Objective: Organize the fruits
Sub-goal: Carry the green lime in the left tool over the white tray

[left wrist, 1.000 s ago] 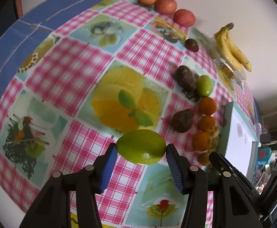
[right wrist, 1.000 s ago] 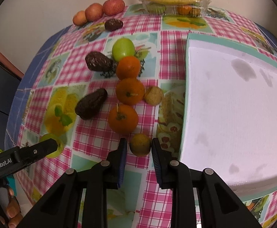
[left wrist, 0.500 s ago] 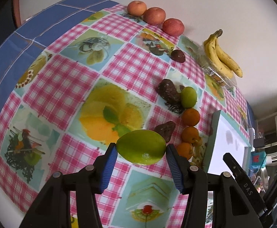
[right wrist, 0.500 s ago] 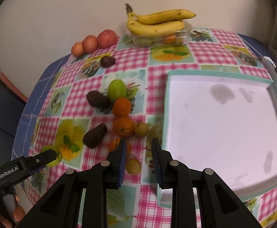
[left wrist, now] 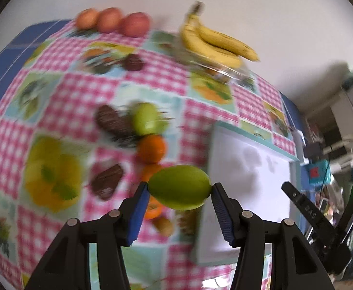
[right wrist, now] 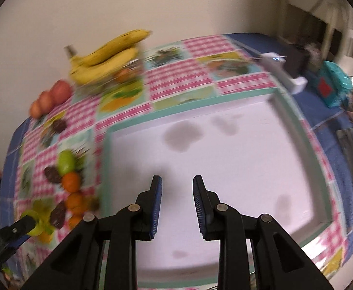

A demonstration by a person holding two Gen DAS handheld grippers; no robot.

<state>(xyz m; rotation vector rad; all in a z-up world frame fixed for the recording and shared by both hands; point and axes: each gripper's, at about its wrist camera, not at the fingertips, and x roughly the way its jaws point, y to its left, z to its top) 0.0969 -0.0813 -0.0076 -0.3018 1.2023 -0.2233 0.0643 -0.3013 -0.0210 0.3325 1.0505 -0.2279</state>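
The white tray (right wrist: 224, 169) with its teal rim is the largest thing; it lies empty on the right part of the checked tablecloth (left wrist: 152, 77). It looks light and stiff, with low walls, so a round fruit could roll inside but probably not out.

The bananas (left wrist: 215, 43) lie at the far edge on a clear plastic box. They are long and soft, best taken at the middle.

The green fruit (left wrist: 180, 187) is in the air, above the near left edge of the tray. The left gripper (left wrist: 180, 191) clamps it by its two ends. Its skin looks smooth and firm, so I judge it may slip or turn.

The oranges (left wrist: 151, 148) left of the tray are round and firm; hold them across the middle.

The right gripper (right wrist: 177, 188) is over the tray, holds nothing, and its jaws are at their narrowest.
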